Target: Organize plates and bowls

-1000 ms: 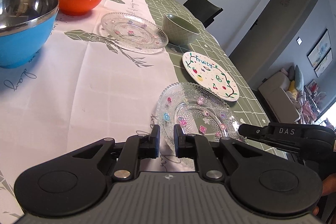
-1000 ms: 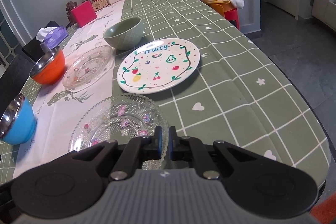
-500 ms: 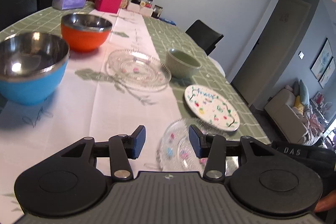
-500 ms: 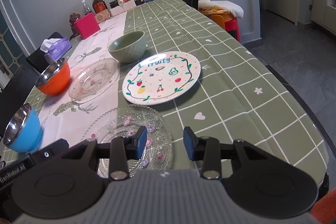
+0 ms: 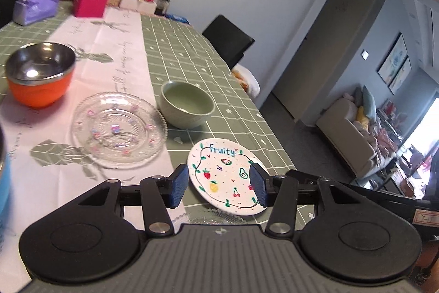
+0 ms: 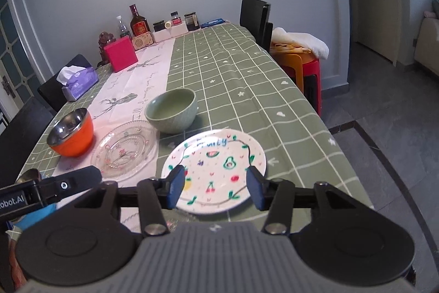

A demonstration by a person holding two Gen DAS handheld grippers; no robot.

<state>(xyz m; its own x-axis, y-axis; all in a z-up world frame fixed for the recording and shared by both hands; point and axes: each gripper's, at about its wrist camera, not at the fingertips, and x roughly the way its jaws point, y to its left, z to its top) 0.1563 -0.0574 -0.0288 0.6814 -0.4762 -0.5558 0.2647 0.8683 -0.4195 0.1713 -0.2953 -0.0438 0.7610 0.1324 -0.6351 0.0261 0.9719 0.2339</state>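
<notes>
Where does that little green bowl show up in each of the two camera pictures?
Left wrist view: the green bowl sits at centre, just right of the clear glass plate.
Right wrist view: the green bowl sits left of centre, behind the Fruity plate.
Shared landmark: the Fruity plate, nearer the camera than the bowl in both.

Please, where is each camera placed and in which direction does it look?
Left wrist: sits on the left gripper, looking forward along its open fingers down the table; the right gripper's black body shows at the lower right.
Right wrist: sits on the right gripper, fingers open, facing the far wall; the left gripper's body shows at the lower left.
Shared: the Fruity plate, green bowl, glass plate, orange bowl.
</notes>
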